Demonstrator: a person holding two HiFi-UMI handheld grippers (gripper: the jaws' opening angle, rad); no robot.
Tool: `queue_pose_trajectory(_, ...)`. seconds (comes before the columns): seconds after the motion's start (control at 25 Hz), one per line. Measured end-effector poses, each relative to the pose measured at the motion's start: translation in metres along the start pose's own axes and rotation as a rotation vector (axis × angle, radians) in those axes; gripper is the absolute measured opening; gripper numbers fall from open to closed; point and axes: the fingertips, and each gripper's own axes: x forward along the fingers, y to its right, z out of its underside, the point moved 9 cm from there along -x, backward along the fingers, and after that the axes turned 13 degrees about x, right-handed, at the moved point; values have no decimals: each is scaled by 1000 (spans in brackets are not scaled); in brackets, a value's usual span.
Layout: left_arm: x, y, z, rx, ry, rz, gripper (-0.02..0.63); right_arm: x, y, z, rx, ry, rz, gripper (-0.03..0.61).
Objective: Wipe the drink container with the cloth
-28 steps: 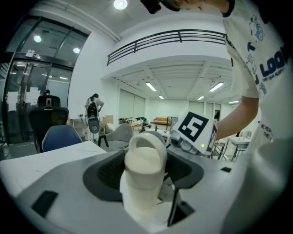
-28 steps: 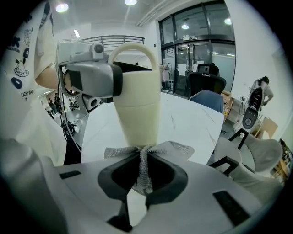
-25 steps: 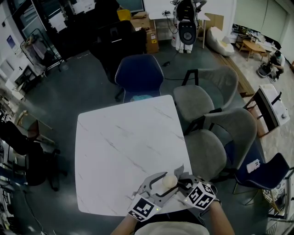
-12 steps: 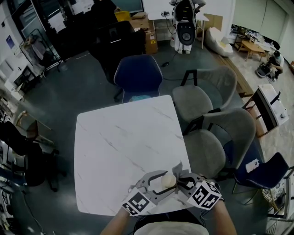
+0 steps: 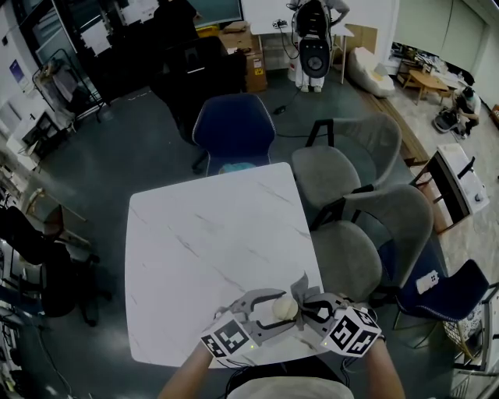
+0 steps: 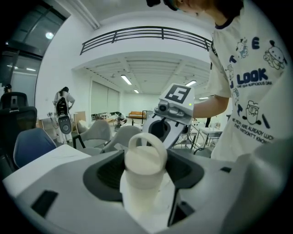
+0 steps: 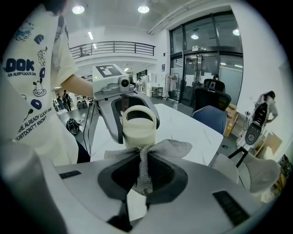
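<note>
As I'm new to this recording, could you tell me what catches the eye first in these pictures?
At the near edge of the white table, the left gripper is shut on a small cream bottle with a loop handle. The right gripper, facing it, pinches a grey cloth right up against the bottle.

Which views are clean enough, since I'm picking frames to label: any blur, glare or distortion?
Head view: evenly lit, sharp, edges bowed. Left gripper view: fisheye, dark corners; the close bottle looks soft. Right gripper view: fisheye; cloth crisp, ceiling lamps flare slightly.
</note>
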Motion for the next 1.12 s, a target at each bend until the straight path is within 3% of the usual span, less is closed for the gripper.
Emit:
queue_pose_trajectory(0.56,1,-7,-1,52,-15,121,281,-4,5,-9,-43,-2,-25,44)
queue_pose_trajectory(1.12,0,-6,5,56,-36,159,281,6,13,-5,-48,-20,-25,44)
